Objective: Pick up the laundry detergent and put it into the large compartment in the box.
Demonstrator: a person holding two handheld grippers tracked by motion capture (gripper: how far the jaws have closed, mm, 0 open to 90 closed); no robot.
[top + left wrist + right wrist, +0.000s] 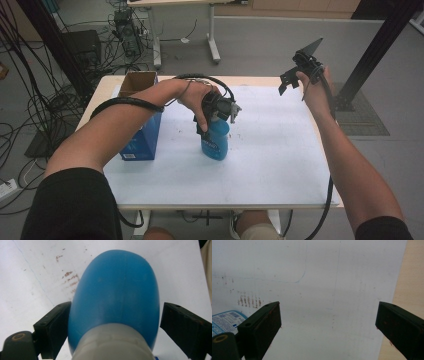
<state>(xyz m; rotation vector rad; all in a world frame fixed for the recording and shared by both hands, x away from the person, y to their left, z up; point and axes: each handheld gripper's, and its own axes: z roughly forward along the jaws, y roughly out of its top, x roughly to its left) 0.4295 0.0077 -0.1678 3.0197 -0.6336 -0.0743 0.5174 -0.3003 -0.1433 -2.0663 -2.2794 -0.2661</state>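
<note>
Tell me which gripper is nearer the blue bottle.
Left. The left gripper sits at the top of the blue bottle, jaws open on either side of it. The right gripper is raised off toward the table's far right corner.

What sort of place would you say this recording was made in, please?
Probably a lab or workshop set up for recording: tangled cables on the floor, electronics beside a desk leg, and a paper-covered table bearing a blue bottle.
</note>
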